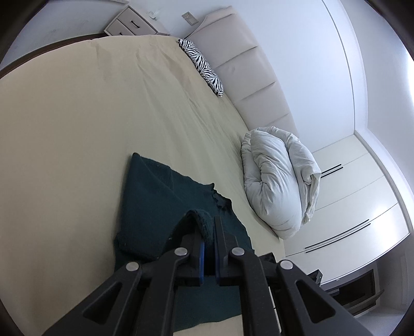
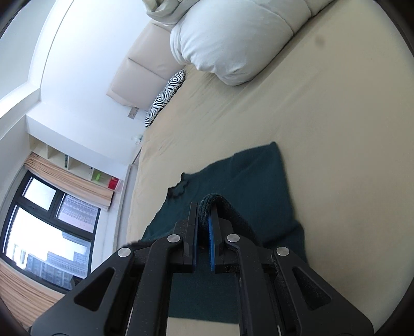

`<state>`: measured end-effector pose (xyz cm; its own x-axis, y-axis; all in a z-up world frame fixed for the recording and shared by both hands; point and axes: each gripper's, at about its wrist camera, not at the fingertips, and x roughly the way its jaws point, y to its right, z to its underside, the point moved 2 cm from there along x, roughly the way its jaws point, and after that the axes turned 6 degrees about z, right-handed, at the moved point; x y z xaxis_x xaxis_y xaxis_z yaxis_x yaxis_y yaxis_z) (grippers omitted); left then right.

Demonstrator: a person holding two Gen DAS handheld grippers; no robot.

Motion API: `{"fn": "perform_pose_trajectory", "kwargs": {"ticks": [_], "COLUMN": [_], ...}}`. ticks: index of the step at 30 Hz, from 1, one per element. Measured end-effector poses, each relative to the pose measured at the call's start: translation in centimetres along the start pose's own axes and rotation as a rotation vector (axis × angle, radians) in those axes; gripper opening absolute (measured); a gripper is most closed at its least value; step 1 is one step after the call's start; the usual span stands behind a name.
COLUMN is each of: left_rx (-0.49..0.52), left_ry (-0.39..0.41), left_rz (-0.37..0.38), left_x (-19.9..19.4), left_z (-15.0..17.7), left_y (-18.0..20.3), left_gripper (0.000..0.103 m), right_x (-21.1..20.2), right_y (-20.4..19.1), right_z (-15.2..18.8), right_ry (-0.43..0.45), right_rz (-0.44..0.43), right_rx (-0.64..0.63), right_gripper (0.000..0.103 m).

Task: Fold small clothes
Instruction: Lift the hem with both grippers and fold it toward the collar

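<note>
A dark teal knitted garment (image 1: 160, 196) lies on the cream bed sheet (image 1: 90, 116), partly lifted toward me. My left gripper (image 1: 207, 227) is shut on a bunched edge of it, the fabric rolled over the fingertips. In the right wrist view the same teal garment (image 2: 248, 175) spreads ahead on the sheet (image 2: 336, 129). There my right gripper (image 2: 207, 209) is shut on another folded edge of it, with knit draped over the right finger. A scalloped neckline (image 2: 178, 190) shows at the garment's left.
A rolled white duvet (image 1: 279, 181) lies by the padded headboard (image 1: 248, 67), and a zebra-print cushion (image 1: 204, 66) sits further along it. White wardrobe doors (image 1: 349, 206) stand beyond the bed. A bedside drawer unit (image 1: 132, 23), and a window (image 2: 49, 232) with curtains, border the bed.
</note>
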<state>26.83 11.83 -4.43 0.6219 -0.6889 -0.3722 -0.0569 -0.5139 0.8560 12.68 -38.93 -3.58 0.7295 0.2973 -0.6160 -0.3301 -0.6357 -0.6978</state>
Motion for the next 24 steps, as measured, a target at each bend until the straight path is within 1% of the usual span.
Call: {"fn": "perform_pose_trajectory", "kwargs": {"ticks": [5,12,14,17,19,20,21,22,23,24], "left_rx": [-0.017,0.016,0.031,0.045,0.037,0.019,-0.001,-0.022,-0.019,-0.004], "left_ry": [0.016,-0.009,-0.015,-0.031,-0.044,-0.049,-0.056,-0.056,-0.042,-0.024], "left_rz": [-0.016,-0.079,-0.09,-0.131,-0.154,-0.157,-0.147,-0.128,-0.12,-0.112], "left_x": [2.8,7.3,8.3,10.0,10.9,11.3,11.4,11.4,11.1,10.4], "left_z": [-2.7,-5.5,-5.9,-6.3,-6.5,-6.6,-6.6,-6.5,-6.5,-6.4], "left_y": [-0.9,-1.9,-2.2,-3.1,-4.2,-4.8,-5.3,-5.6,-5.6,-5.4], "left_gripper": [0.006,0.006,0.006,0.007,0.007,0.009,0.016,0.023,0.04,0.052], "right_x": [4.3,9.6,10.9,12.8,14.0,14.5,15.1,15.4,15.6,15.6], "right_y": [0.6,2.3,2.6,3.3,4.0,4.3,4.5,4.7,4.7,4.7], "right_z": [-2.3,-4.7,-5.3,-6.1,-6.4,-6.6,-6.7,-6.7,-6.8,-6.8], "right_ry": [0.003,-0.007,-0.006,-0.012,-0.011,-0.008,-0.01,-0.006,0.002,0.017], "right_rz": [0.053,0.099,0.118,0.147,0.167,0.177,0.193,0.212,0.237,0.245], "right_rx": [0.004,0.05,0.054,0.062,0.076,0.083,0.084,0.078,0.067,0.063], "right_gripper": [0.005,0.005,0.005,0.005,0.008,0.008,0.01,0.024,0.035,0.055]}}
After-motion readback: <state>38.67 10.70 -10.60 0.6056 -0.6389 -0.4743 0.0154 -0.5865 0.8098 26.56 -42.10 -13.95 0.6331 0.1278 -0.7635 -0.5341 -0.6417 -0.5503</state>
